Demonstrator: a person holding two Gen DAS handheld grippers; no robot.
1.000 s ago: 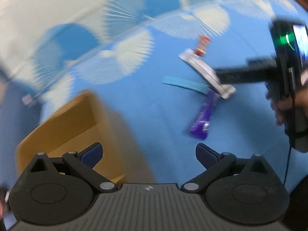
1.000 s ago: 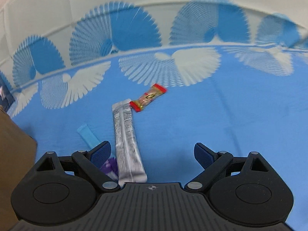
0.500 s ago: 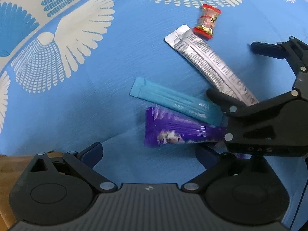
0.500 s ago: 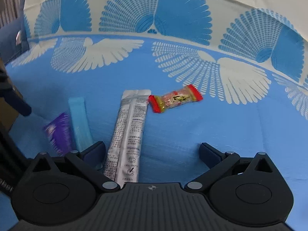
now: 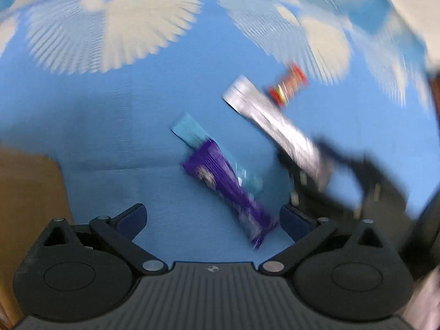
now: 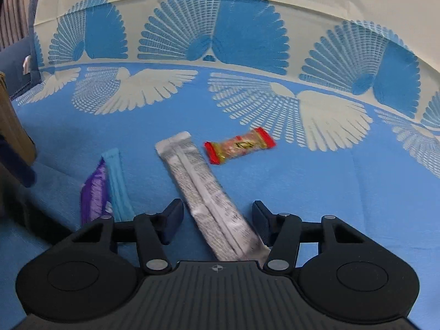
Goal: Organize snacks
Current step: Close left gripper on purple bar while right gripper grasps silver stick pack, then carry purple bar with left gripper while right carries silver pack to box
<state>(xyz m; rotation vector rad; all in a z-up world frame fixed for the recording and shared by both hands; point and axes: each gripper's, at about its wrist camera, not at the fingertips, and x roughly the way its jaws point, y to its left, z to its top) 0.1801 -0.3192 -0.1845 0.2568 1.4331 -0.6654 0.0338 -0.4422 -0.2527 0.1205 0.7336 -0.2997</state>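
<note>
Four snacks lie on the blue cloth: a purple bar [image 5: 228, 189] [image 6: 92, 192], a light blue stick [image 5: 189, 132] [image 6: 117, 181] partly under it, a silver stick pack [image 5: 272, 123] [image 6: 203, 189] and a red-ended candy [image 5: 287, 85] [image 6: 239, 145]. My left gripper [image 5: 213, 220] is open just above the cloth, with the purple bar's near end between its fingers, close to the right one. My right gripper [image 6: 217, 221] [image 5: 330, 176] straddles the silver stick's near end. Its jaws are closing, and a thin gap still shows at the left pad.
A brown cardboard box [image 5: 27, 192] [image 6: 13, 126] stands at the left, beside my left gripper. The blue cloth with white fan prints [image 6: 330, 192] stretches bare to the right of the snacks. A pale wall hanging rises behind the table.
The right jaws have narrowed around the silver stick and the gripper has sunk a little. My left gripper has dropped and rolled, so the purple bar now points in between its fingers.
</note>
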